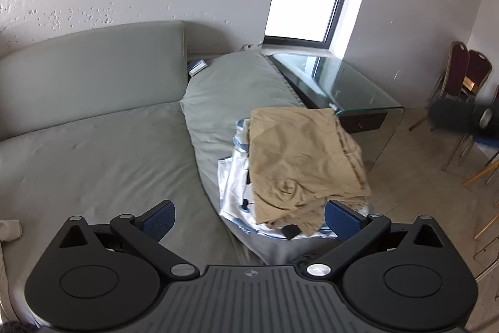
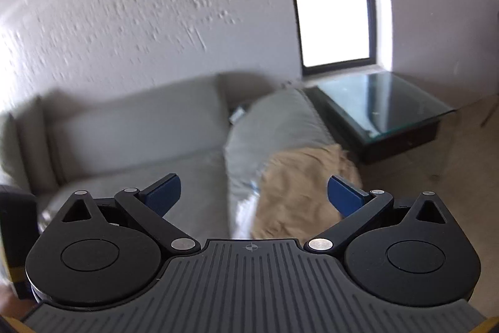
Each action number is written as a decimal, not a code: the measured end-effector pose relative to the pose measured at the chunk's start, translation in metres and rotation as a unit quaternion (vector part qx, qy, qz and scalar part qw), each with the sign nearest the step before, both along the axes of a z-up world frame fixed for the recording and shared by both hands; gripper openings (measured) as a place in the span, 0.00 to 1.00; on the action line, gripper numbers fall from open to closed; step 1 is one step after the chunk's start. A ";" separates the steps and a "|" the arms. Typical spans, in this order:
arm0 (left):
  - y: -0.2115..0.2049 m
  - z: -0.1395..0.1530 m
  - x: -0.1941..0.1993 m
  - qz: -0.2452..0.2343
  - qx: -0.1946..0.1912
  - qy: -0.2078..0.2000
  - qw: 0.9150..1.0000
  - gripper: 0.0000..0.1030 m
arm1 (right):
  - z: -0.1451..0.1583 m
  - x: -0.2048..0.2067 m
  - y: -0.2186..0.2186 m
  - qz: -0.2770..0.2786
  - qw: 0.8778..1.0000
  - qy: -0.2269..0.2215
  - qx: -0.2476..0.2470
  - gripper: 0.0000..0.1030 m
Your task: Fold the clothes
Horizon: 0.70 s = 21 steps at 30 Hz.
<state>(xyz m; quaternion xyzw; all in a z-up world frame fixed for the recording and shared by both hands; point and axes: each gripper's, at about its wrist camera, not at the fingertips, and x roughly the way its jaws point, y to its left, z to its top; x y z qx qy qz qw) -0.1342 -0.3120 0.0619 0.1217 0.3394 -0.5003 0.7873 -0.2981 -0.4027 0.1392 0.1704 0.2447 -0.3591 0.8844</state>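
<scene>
Both tongs, the left gripper (image 1: pixel 249 219) and the right gripper (image 2: pixel 253 195), gape wide with nothing between their blue pads.

A folded tan garment (image 1: pixel 304 159) lies on top of a white and blue garment (image 1: pixel 232 177), stacked on the grey cushion (image 1: pixel 237 89) at the sofa's (image 1: pixel 93 139) end, beside a glass table (image 1: pixel 352 89). The left gripper hangs just short of the pile; the right wrist view is blurred, its tan garment (image 2: pixel 296 195) lying ahead of the pads.
</scene>
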 end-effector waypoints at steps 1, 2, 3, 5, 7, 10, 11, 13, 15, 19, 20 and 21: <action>0.001 0.000 -0.007 -0.002 0.000 0.000 1.000 0.99 | -0.001 -0.002 0.001 -0.005 1.000 0.022 0.004 1.00; 0.002 0.001 -0.014 -0.004 -0.001 -0.001 1.000 0.99 | -0.002 -0.004 0.001 -0.009 0.999 0.043 0.008 1.00; 0.002 0.001 -0.020 -0.008 0.001 -0.003 1.000 0.99 | -0.006 -0.009 0.003 -0.014 0.998 0.062 0.015 1.00; 0.001 0.001 -0.032 -0.015 0.003 -0.008 1.000 0.99 | -0.014 -0.018 0.004 -0.024 0.995 0.096 0.024 1.00; -0.001 0.002 -0.043 -0.020 0.005 -0.018 1.000 0.99 | -0.018 -0.029 0.004 -0.038 0.992 0.117 0.023 1.00; -0.005 0.001 -0.052 -0.028 0.008 -0.020 0.999 0.99 | -0.020 -0.042 0.001 -0.051 0.989 0.133 0.026 1.00; -0.006 0.000 -0.053 -0.029 0.010 -0.019 0.999 0.99 | -0.021 -0.046 0.000 -0.053 0.989 0.135 0.027 1.00; -0.009 -0.003 -0.055 -0.030 0.013 -0.017 0.999 0.99 | -0.021 -0.049 -0.001 -0.053 0.989 0.137 0.029 1.00; -0.012 -0.005 -0.058 -0.032 0.017 -0.015 0.999 0.99 | -0.022 -0.052 -0.001 -0.052 0.989 0.137 0.034 1.00; -0.018 -0.011 -0.062 -0.035 0.024 -0.011 0.999 0.99 | -0.031 -0.053 -0.006 -0.051 0.988 0.136 0.047 1.00; -0.020 -0.012 -0.063 -0.036 0.025 -0.010 0.999 0.99 | -0.033 -0.054 -0.007 -0.051 0.988 0.136 0.051 1.00; -0.021 -0.013 -0.064 -0.037 0.027 -0.009 0.999 0.99 | -0.035 -0.053 -0.007 -0.050 0.988 0.136 0.054 1.00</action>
